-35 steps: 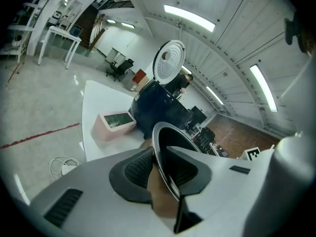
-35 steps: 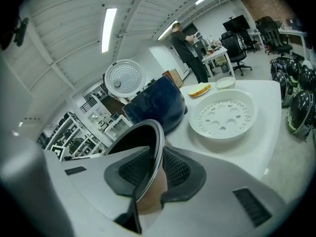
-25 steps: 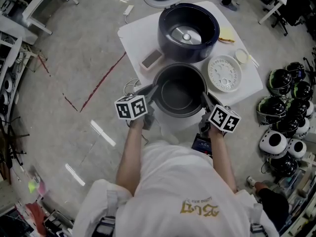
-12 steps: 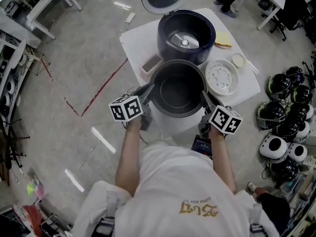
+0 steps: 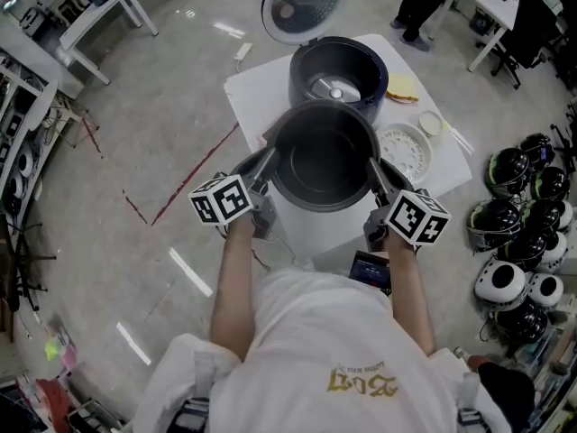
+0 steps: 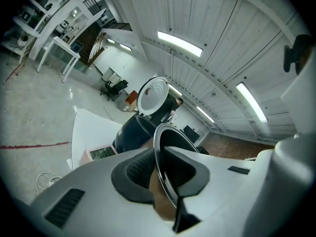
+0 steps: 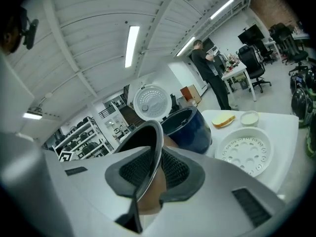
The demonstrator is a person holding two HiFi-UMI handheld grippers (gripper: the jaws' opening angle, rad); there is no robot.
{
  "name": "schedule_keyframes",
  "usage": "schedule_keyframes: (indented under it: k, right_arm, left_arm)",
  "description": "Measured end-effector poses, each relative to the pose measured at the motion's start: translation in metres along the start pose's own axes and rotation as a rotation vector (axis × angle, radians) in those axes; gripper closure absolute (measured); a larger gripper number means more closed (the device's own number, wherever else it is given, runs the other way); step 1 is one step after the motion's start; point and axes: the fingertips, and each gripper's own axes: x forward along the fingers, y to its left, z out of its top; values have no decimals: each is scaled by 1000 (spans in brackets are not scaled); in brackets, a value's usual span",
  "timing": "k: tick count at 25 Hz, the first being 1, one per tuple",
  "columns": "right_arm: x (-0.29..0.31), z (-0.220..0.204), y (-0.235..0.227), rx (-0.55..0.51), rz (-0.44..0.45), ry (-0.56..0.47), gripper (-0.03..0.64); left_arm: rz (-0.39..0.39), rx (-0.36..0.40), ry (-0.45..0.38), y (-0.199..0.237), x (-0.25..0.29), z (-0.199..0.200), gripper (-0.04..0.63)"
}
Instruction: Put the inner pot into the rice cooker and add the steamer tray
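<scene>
The inner pot (image 5: 325, 165) hangs between our two grippers, held above the white table (image 5: 260, 95). The left gripper (image 5: 269, 161) pinches the pot's rim on one side, one finger inside the wall and one outside; the right gripper (image 5: 373, 164) pinches the opposite rim likewise. Just beyond the fingers stands the open rice cooker (image 5: 338, 66), its lid (image 5: 305, 3) raised. Beyond the right fingers we see the steamer tray (image 5: 410, 154) lying on the table beside the cooker.
</scene>
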Motion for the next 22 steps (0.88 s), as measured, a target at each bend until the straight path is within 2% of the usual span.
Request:
schedule_keyframes:
  k: [15,22]
  right_arm:
    - [-13,56,28,-36,74,-109,543]
    - [-16,67,41,-31,105,-141,543]
  left_arm:
    - [-71,49,-91,-45,-4,49,524]
    - [-92,59,-116,-56,-12,65,526]
